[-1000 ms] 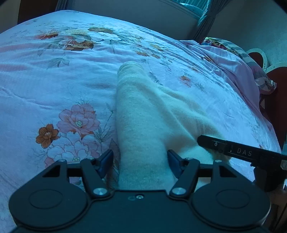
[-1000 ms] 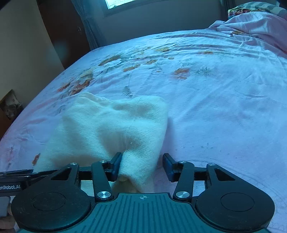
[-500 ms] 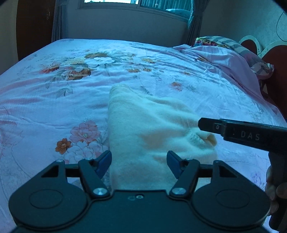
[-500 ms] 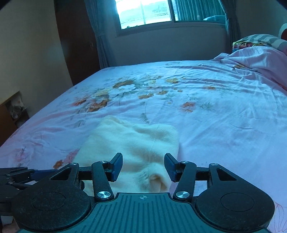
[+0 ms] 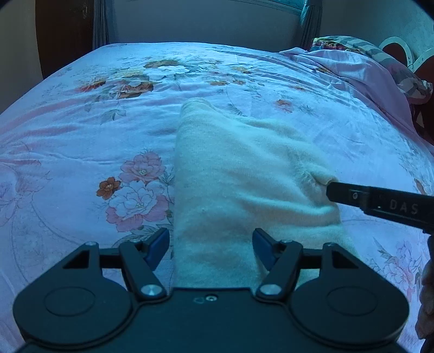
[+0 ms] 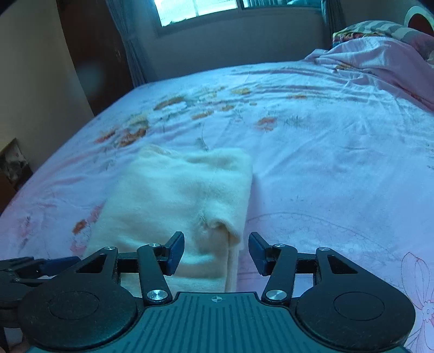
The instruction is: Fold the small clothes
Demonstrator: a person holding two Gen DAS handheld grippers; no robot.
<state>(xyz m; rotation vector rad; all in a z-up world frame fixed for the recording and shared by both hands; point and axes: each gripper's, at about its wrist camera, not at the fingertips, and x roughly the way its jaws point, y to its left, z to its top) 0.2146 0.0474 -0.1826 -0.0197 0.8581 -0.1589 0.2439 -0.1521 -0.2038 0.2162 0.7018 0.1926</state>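
A cream fleecy garment (image 5: 238,173) lies folded on the floral bedsheet (image 5: 81,135); it also shows in the right wrist view (image 6: 176,195). My left gripper (image 5: 211,248) is open, its blue pads either side of the garment's near edge, gripping nothing. My right gripper (image 6: 216,254) is open over the garment's near right corner, where a small fold stands up. The right gripper's finger (image 5: 379,203) shows from the side in the left wrist view, its tip against that fold. The left gripper's fingers (image 6: 40,264) show at the left edge of the right wrist view.
The sheet (image 6: 325,163) spreads wide to the far side and right. A bunched pink quilt and pillows (image 5: 366,65) lie at the far right by the headboard. A window (image 6: 203,10) and curtains are on the far wall.
Both grippers stayed open and drew back from the garment, which now lies flatter on the bed. The right gripper's finger moved further right in the left wrist view.
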